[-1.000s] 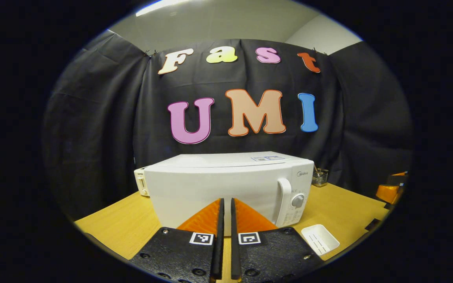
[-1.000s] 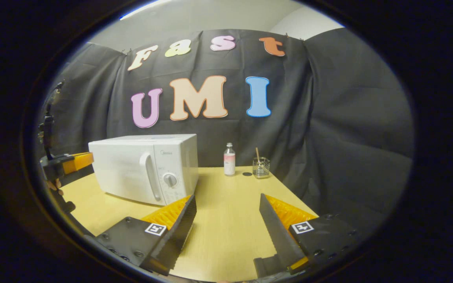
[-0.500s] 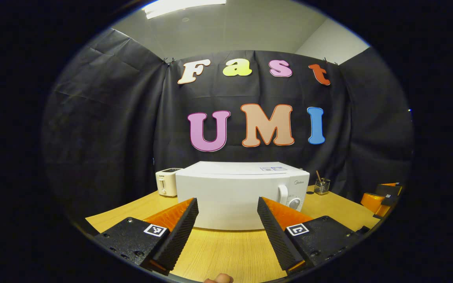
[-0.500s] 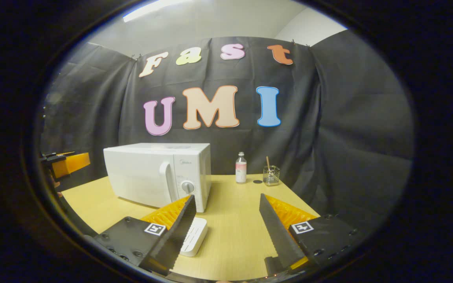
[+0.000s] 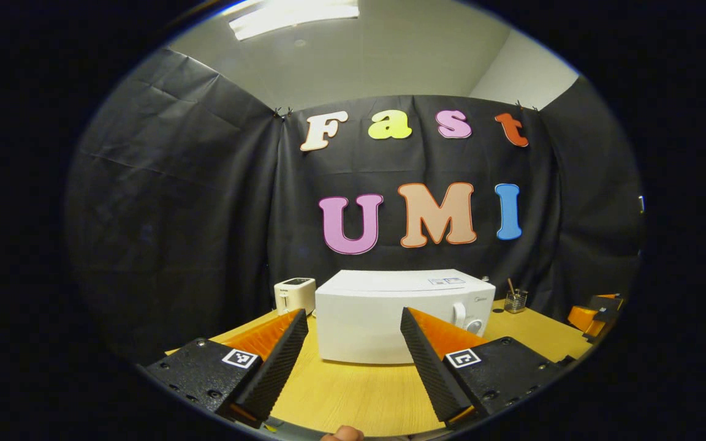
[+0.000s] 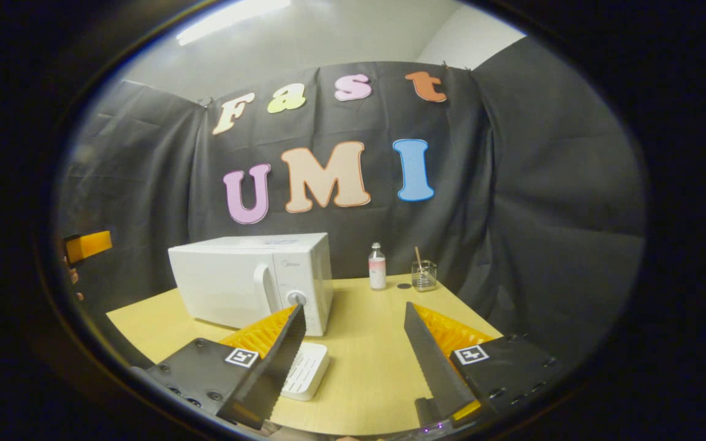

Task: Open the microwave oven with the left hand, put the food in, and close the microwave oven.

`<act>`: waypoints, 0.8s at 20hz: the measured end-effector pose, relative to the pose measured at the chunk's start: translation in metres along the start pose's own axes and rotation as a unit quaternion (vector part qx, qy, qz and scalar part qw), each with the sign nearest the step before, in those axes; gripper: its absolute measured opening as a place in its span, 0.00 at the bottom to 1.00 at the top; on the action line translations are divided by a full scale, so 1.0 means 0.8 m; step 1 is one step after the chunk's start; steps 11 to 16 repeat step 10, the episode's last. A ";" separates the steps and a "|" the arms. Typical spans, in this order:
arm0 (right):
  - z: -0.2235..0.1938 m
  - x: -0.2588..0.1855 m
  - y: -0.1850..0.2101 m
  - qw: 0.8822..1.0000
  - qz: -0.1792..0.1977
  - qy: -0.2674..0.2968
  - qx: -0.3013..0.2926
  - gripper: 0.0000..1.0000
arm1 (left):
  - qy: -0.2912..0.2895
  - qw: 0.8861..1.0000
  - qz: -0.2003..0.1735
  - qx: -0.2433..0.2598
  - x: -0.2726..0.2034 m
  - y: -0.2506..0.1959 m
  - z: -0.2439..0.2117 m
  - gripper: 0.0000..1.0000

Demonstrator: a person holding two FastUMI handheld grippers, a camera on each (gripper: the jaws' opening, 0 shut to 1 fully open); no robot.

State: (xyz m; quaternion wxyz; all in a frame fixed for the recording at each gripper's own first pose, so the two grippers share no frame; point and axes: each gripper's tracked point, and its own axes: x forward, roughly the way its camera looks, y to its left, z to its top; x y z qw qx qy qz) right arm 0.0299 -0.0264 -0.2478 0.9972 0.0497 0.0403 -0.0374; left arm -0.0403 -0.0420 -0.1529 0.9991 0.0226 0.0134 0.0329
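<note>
Your left claw (image 5: 354,355) and right claw (image 6: 353,361) both hover with fingers spread wide, holding nothing. The white microwave (image 5: 390,312) sits shut on the tabletop (image 6: 365,367), well ahead of both. A white tray (image 6: 307,370) lies just before it, beside your right claw's left finger.

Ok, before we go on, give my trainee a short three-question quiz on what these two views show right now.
1. True or false: the microwave door is shut.
2. Multiple choice: what lies on the table just in front of the microwave, partly behind the right gripper? A) white tray B) glass jar C) toaster
3. Fill in: both the left gripper and the right gripper have their fingers ____.

Key: 1 true; 2 A; 3 open, with nothing between them.
</note>
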 end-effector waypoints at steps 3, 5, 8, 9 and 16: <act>-0.007 0.003 0.008 1.000 0.002 0.008 -0.009 0.99 | -0.009 1.000 0.011 0.004 -0.001 0.012 0.005 0.96; -0.011 0.006 0.019 1.000 0.008 0.010 -0.015 0.99 | -0.013 1.000 0.017 0.008 -0.002 0.018 0.008 0.94; -0.013 0.005 0.034 0.999 0.022 0.013 -0.018 0.99 | -0.010 1.000 0.017 0.013 -0.004 0.020 0.005 0.96; -0.014 0.006 0.037 0.999 0.026 0.015 -0.018 0.94 | -0.010 1.000 0.016 0.011 -0.005 0.021 0.004 0.96; -0.016 0.005 0.039 0.999 0.030 0.016 -0.019 0.99 | -0.010 1.000 0.017 0.011 -0.006 0.022 0.005 0.96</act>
